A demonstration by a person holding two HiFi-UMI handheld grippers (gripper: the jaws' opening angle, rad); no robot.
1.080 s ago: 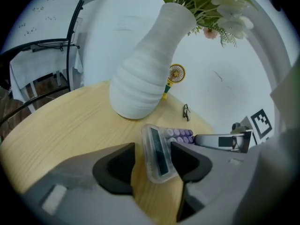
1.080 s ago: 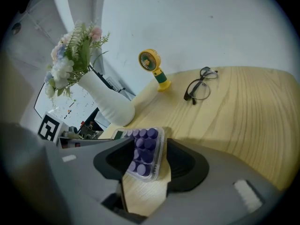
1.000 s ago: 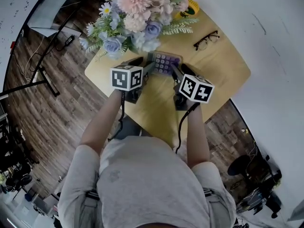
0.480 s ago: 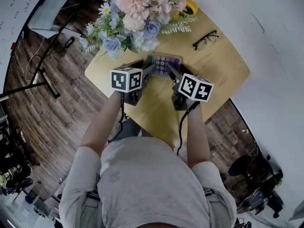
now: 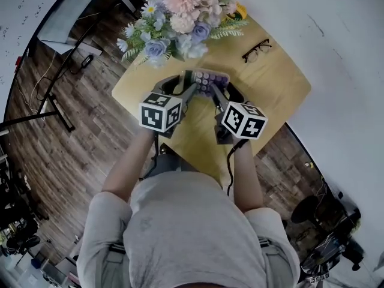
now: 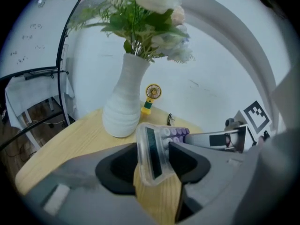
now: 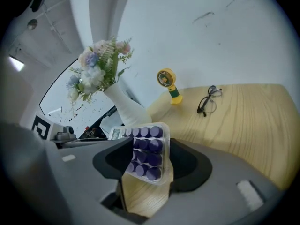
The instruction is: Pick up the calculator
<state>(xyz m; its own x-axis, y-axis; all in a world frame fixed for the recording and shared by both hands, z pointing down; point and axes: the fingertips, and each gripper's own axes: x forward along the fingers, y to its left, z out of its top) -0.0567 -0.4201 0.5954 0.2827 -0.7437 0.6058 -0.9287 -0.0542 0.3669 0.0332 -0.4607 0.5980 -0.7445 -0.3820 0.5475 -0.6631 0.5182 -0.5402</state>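
Calculator (image 5: pixel 208 79) held off table (image 5: pixel 277 84), left gripper (image 6: pixel 153 159) clamping one end, right gripper (image 7: pixel 148 159) jaws closing on the other

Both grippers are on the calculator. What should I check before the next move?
1. Left gripper on the calculator: ok, the display end sits between its fingers.
2. Right gripper on the calculator: ok, the keypad end is between its fingers, which are closing.
3. Calculator clear of the table: cannot tell.
4. Gap to the vase: cannot tell, it stands close behind.
5. Glasses out of the way: ok, they lie apart on the table.
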